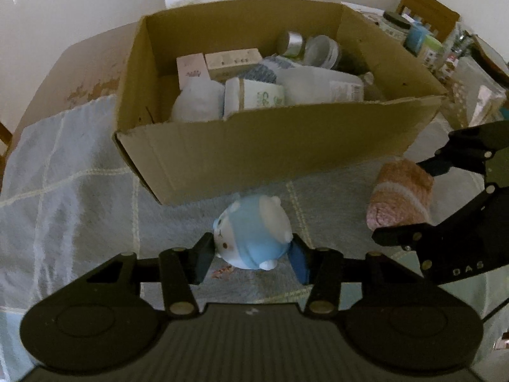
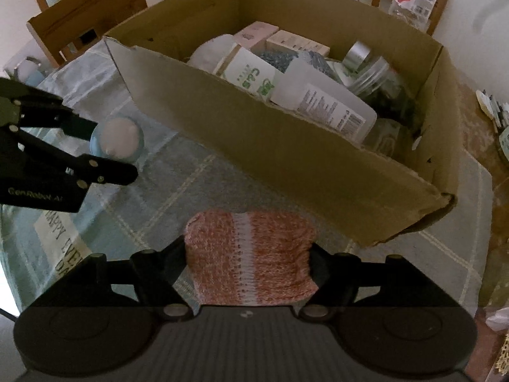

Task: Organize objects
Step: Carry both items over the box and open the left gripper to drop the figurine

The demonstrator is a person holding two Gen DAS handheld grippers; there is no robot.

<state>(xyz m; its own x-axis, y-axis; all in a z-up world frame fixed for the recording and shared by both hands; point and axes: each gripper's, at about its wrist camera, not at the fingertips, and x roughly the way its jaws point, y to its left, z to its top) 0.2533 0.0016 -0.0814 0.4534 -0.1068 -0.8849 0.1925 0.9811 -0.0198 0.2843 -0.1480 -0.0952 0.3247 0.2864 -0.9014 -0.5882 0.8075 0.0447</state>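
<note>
My left gripper (image 1: 253,254) is shut on a blue and white round bear toy (image 1: 251,234), just in front of the open cardboard box (image 1: 280,152). My right gripper (image 2: 249,264) is shut on a rolled orange-pink knitted cloth (image 2: 251,254), also in front of the box (image 2: 286,159). In the left wrist view the cloth (image 1: 400,197) and right gripper (image 1: 426,203) sit to the right. In the right wrist view the toy (image 2: 117,140) and left gripper (image 2: 95,146) sit to the left. The box holds bottles, small cartons and jars.
A pale blue checked tablecloth (image 1: 63,175) covers the table. Jars and bottles (image 1: 423,41) crowd the far right behind the box. Wooden chairs (image 2: 82,9) stand beyond the table. A printed card (image 2: 60,245) lies on the cloth.
</note>
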